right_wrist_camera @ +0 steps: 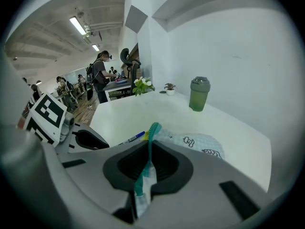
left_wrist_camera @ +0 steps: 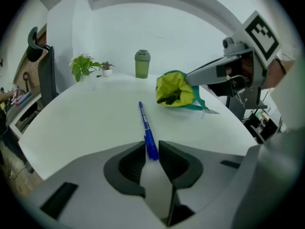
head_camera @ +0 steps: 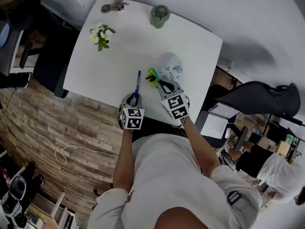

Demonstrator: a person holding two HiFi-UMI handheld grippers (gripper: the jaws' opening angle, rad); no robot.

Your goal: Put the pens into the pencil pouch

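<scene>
Pen, blue, one seen: it lies lengthwise on the white surface, pointing away from the person. Its near end sits in the left claw. In the left gripper view the two jaws stand almost together with the pen's blunt end pinched between them, and the shaft runs straight out ahead of the left claw. Whether the far tip rests on the surface cannot be told.

Pouch: pale fabric with small printed figures, a teal zip edge and a yellow-green lining. It lies on the surface just right of the pen and apart from it. The right claw is clamped fully on the teal edge. In the right gripper view the jaws meet on that strip at the right claw, and the pouch spreads beyond. The left gripper view shows the pouch mouth gaping, lining visible.

Pose: both forearms reach forward from the torso, side by side at the near edge of the surface. Both grippers tilt forward and down, with their marker cubes turned up toward the head camera.

Also on the surface, well apart at the far side: a green bottle, a flowering plant and a small pot plant.
</scene>
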